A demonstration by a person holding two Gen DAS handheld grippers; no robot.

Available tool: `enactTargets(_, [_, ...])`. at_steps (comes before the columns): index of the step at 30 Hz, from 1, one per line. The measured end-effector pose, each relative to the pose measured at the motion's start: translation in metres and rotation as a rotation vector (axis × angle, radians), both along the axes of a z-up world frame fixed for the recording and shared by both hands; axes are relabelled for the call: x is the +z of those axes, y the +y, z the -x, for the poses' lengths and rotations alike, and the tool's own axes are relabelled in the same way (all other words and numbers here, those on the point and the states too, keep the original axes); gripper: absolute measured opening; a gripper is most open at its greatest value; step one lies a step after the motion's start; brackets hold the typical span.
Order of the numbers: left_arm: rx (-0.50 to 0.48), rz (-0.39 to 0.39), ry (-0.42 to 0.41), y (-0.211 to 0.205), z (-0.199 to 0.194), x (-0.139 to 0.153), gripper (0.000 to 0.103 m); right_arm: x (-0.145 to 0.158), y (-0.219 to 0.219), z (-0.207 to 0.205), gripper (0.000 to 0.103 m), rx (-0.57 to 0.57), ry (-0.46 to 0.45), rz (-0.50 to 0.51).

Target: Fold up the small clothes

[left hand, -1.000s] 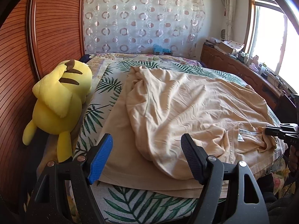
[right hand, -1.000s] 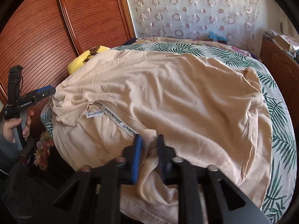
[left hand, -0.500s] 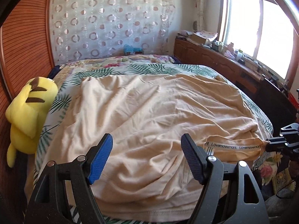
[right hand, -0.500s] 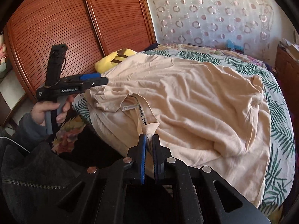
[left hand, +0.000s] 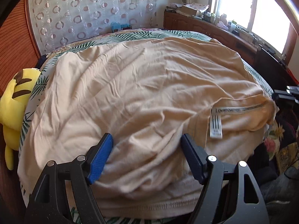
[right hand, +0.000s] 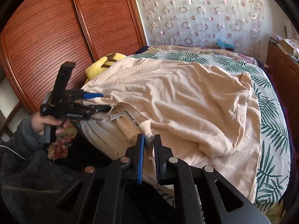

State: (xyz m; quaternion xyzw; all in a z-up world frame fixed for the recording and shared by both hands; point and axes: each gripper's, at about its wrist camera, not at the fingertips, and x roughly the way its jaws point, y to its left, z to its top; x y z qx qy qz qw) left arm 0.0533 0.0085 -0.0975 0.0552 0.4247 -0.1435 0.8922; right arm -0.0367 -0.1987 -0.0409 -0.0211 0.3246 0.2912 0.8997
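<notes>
A large beige shirt (left hand: 140, 93) lies spread and wrinkled over the bed, its neckline towards the near edge. My left gripper (left hand: 146, 138) is open wide just above the near hem, with a soft fold bulging between its fingers, and the pads do not pinch it. From the right wrist view, the left gripper (right hand: 105, 102) hovers at the shirt's (right hand: 186, 102) corner by the collar tape (right hand: 130, 117). My right gripper (right hand: 149, 138) is opening its jaws. The collar's tip sits loosely between its fingertips, with a gap showing.
A yellow plush toy (left hand: 13, 108) lies along the bed's left side by the slatted wooden doors (right hand: 56, 37). The palm-leaf bedspread (right hand: 271, 121) shows around the shirt. A cluttered wooden sideboard (left hand: 214, 29) runs under the window. A person's hand (right hand: 39, 123) holds the left gripper.
The left gripper swung right and dropped closer over the shirt's near hem. The shirt now lies spread out flatter. The right gripper's jaws, shut tight on the collar, have parted.
</notes>
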Motion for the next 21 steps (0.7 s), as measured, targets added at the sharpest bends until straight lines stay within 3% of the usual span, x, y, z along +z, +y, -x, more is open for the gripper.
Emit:
enactTargets(4, [0.002,0.011,-0.006,0.006,0.015,0.003,0.076,0.003,-0.001,-0.005,0.027,-0.018,-0.013,0.003])
enactTargets(10, [-0.038,0.098,-0.083,-0.004,0.026,0.025,0.073,0.002,0.0,-0.012,0.03,-0.026,-0.012,0.017])
enactTargets(13, [-0.09,0.119,-0.094,-0.021,0.024,0.031,0.058,-0.001,-0.002,-0.015,0.03,-0.031,-0.006,0.025])
enactTargets(15, [-0.116,0.108,-0.082,-0.032,0.019,0.028,0.042,-0.002,-0.005,-0.018,0.03,-0.036,-0.004,0.035])
enactTargets(19, [-0.147,0.089,-0.045,-0.048,0.007,0.015,0.034,-0.004,-0.01,-0.02,0.03,-0.06,0.001,0.049])
enactTargets(21, [-0.144,0.073,-0.045,-0.049,0.007,0.011,0.006,-0.005,-0.014,-0.022,0.03,-0.068,0.007,0.048])
